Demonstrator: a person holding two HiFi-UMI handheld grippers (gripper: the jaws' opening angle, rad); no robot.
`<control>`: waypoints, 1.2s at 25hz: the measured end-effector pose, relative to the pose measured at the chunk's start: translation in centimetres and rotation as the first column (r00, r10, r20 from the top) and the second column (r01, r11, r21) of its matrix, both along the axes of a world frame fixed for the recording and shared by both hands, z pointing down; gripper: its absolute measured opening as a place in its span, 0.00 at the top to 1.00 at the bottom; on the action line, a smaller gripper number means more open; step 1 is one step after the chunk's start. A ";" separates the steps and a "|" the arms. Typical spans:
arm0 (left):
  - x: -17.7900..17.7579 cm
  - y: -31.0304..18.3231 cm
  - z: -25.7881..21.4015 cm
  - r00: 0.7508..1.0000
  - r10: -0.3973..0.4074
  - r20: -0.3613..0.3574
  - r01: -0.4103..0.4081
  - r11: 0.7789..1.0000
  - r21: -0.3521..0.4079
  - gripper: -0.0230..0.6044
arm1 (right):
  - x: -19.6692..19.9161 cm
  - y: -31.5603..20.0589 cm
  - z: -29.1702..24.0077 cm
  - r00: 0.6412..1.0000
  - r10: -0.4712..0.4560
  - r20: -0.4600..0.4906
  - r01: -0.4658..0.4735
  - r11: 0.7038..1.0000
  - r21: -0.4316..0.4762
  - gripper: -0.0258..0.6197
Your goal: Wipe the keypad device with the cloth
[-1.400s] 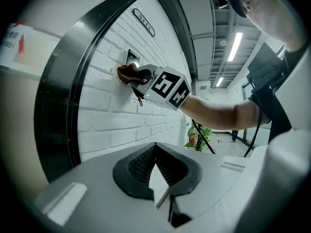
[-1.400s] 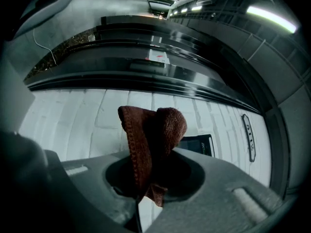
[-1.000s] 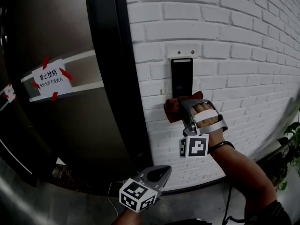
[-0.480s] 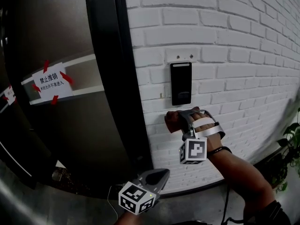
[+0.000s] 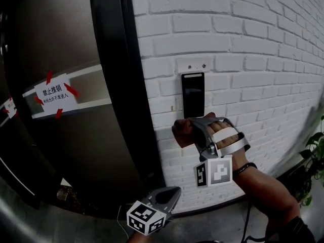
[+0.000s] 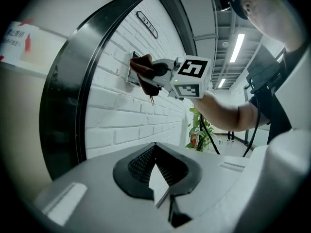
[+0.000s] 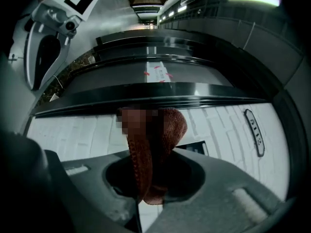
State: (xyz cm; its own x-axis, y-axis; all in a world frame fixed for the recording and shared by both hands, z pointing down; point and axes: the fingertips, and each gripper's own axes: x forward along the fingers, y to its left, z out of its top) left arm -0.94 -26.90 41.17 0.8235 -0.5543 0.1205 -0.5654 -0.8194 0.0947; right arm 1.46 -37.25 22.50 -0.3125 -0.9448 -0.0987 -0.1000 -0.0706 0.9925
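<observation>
Right gripper (image 5: pixel 195 129) is clamped on the cloth (image 5: pixel 182 131). In the right gripper view the jaws are closed on a reddish-brown knit wad (image 7: pixel 154 144) that bulges out past the tips. The cloth sits against the white brick wall (image 5: pixel 248 44), right under the bottom edge of the keypad device (image 5: pixel 193 94). Can't tell whether it actually touches the device or only the brick below it.

The keypad device is a dark, upright slab on the wall, just right of the black door frame (image 5: pixel 112 85), and its face is uncovered. The left gripper view shows the same thing from below: cloth and right gripper (image 6: pixel 147 75) sit at the lower end of the device (image 6: pixel 129 72).

Left gripper (image 5: pixel 171 194) is low and near, well apart from the wall work. Its jaws are together with nothing between them (image 6: pixel 156 166).

Left of the frame, the dark door carries a white paper notice (image 5: pixel 54 91) held by red tape. There's a green plant (image 5: pixel 315 151) at the far right edge.
</observation>
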 end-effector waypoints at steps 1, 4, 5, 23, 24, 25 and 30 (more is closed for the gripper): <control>0.0 0.0 0.0 1.000 0.001 0.001 -0.001 1.000 0.001 0.94 | 0.1 0.1 -1.1 1.000 0.003 0.001 -0.003 1.000 0.024 0.88; 0.3 0.2 -0.1 1.000 0.005 0.002 -0.005 1.000 0.002 0.94 | 0.8 -0.3 -3.7 0.999 0.031 -0.010 -0.030 0.995 0.095 0.88; 0.3 0.2 -0.1 1.000 0.006 0.003 -0.006 1.000 0.001 0.94 | 1.0 -0.6 -4.6 0.999 0.040 -0.014 -0.038 0.993 0.114 0.88; -0.1 -0.4 0.0 1.000 -0.029 0.010 0.029 0.999 0.020 0.94 | 1.3 -5.0 -13.3 0.992 0.123 -0.012 -0.114 0.949 0.294 0.88; -0.1 -0.4 0.1 0.999 -0.031 0.011 0.031 0.999 0.020 0.94 | 1.3 -5.2 -13.2 0.992 0.126 -0.016 -0.116 0.948 0.298 0.88; -0.2 -0.4 0.1 0.999 -0.033 0.012 0.032 0.999 0.018 0.94 | 1.3 -5.3 -13.0 0.992 0.128 -0.020 -0.116 0.946 0.304 0.88; -0.3 -0.5 0.2 0.999 -0.031 0.014 0.031 1.000 0.004 0.94 | 1.4 -5.4 -12.3 0.991 0.134 -0.011 -0.123 0.938 0.325 0.88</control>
State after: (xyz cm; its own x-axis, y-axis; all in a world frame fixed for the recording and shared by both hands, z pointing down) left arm -1.23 -27.36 41.35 0.8039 -0.5803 0.1304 -0.5921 -0.8015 0.0837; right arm 2.89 -42.63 10.23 -0.1987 -0.8962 -0.3967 -0.0369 -0.3976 0.9168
